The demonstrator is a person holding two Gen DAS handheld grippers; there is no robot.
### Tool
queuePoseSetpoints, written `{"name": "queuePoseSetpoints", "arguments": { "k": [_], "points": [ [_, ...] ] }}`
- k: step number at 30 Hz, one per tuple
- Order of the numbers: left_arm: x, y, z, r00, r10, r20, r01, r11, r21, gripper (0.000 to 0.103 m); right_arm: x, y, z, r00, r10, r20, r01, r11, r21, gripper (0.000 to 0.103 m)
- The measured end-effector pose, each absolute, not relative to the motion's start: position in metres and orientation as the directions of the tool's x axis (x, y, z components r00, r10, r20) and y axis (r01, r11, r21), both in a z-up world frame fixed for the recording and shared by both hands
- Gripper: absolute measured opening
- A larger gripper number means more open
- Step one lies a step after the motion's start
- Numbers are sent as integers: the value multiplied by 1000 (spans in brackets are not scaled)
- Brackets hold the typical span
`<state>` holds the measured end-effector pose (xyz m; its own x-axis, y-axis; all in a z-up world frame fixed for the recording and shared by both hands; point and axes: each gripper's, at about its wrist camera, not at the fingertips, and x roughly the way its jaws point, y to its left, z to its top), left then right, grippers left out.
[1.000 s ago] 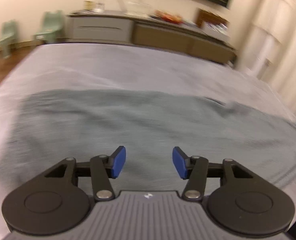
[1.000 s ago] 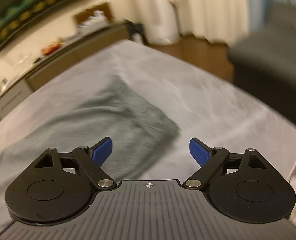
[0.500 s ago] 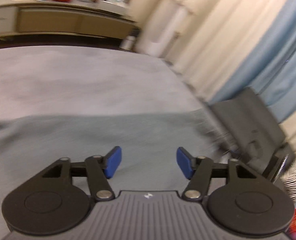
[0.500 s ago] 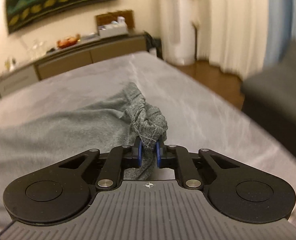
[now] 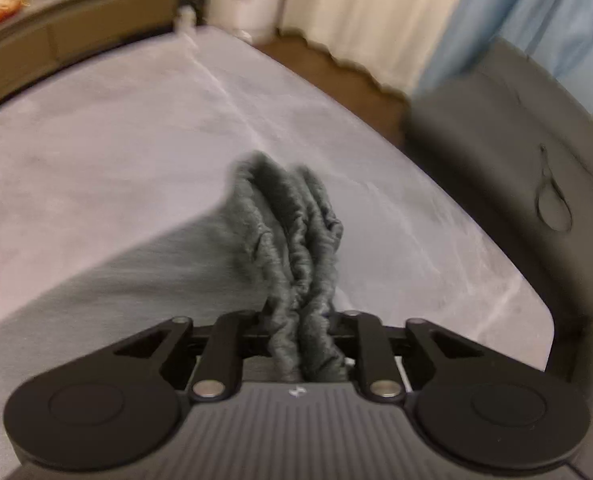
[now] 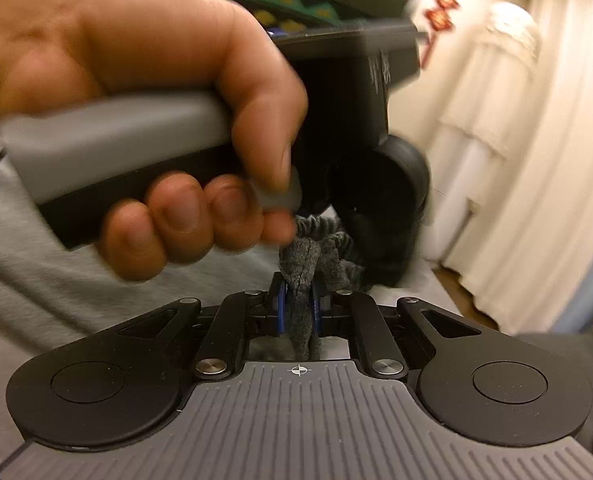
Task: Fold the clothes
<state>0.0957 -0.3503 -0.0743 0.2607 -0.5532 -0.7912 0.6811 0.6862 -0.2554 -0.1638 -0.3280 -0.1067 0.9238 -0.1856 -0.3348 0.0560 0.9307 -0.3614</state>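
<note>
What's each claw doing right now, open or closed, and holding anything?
Left claw: closed on bunched grey garment; its jaws have just been closing.
Right claw: closed on the same grey garment.

No legible txt, labels, brands or nos. anywhere; all blurred or too small.

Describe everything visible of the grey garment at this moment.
The grey garment is a dark heathered knit that looks soft, its body spread flat on the pale bed cover. One ribbed edge is bunched into thick folds. The left gripper has just closed on that bunch; the right gripper clamps another fold close by.
</note>
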Motion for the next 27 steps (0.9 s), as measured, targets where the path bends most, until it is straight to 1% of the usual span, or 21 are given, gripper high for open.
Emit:
{"name": "queuePoseSetpoints", "arguments": {
  "k": [2, 3, 4, 6, 7, 8, 9, 10, 11, 12, 13, 14, 16, 18, 20, 21, 23, 25, 27],
  "points": [
    [92, -294, -67, 296, -637, -712, 609, 700, -373, 17, -171, -323, -103, 942, -118, -315, 3, 939, -343, 11],
    [91, -262, -68, 311, -666, -678, 560, 705, -435, 17, -172, -319, -102, 942, -81, -325, -30, 945, -325, 11],
    [90, -236, -78, 327, -661, -676, 508, 726, -464, 18, -172, -316, -101, 938, -43, -344, -67, 951, -302, 11],
    [91, -208, -109, 305, -600, -740, 436, 778, -452, 21, -164, -305, -105, 906, -8, -424, -125, 951, -284, 12],
    [92, -198, -125, 285, -577, -765, 403, 797, -450, 20, -159, -299, -108, 884, 5, -467, -152, 949, -276, 12],
    [92, -189, -130, 289, -605, -742, 386, 782, -488, 22, -159, -296, -109, 870, 17, -492, -169, 949, -267, 12],
    [90, -185, -129, 290, -608, -739, 383, 781, -493, 22, -161, -294, -108, 860, 27, -510, -182, 949, -257, 12],
    [88, -182, -129, 291, -611, -736, 379, 780, -498, 25, -162, -293, -108, 849, 38, -527, -195, 949, -247, 14],
    [86, -178, -128, 294, -613, -733, 378, 779, -500, 32, -164, -291, -107, 838, 48, -544, -208, 949, -237, 18],
    [81, -176, -124, 304, -608, -733, 395, 781, -484, 35, -166, -289, -107, 826, 58, -560, -220, 949, -226, 22],
    [76, -174, -120, 315, -603, -733, 411, 783, -467, 42, -168, -294, -103, 822, 90, -562, -227, 957, -179, 34],
    [71, -172, -116, 327, -598, -732, 427, 784, -450, 47, -171, -300, -97, 821, 130, -555, -231, 966, -116, 35],
    [65, -158, -105, 386, -575, -721, 429, 804, -412, 48, -177, -314, -85, 820, 209, -534, -239, 971, 12, 37],
    [61, -144, -94, 455, -544, -704, 415, 830, -373, 50, -181, -332, -75, 837, 291, -464, -239, 956, 168, 40],
    [64, -145, -82, 513, -532, -674, 399, 843, -362, 50, -176, -342, -71, 862, 282, -421, -188, 950, 251, 40],
    [69, -156, -78, 513, -548, -661, 421, 832, -362, 50, -166, -345, -72, 869, 247, -429, -144, 955, 258, 40],
    [78, -183, -73, 488, -590, -643, 484, 796, -363, 50, -143, -342, -84, 856, 140, -497, -40, 977, 208, 41],
    [83, -213, -78, 429, -605, -671, 562, 760, -325, 48, -133, -334, -97, 822, 108, -559, -14, 986, 169, 41],
    [91, -230, -92, 466, -474, -747, 536, 823, -188, 39, -131, -326, -107, 790, 88, -607, -19, 993, 119, 40]
  ]
}}
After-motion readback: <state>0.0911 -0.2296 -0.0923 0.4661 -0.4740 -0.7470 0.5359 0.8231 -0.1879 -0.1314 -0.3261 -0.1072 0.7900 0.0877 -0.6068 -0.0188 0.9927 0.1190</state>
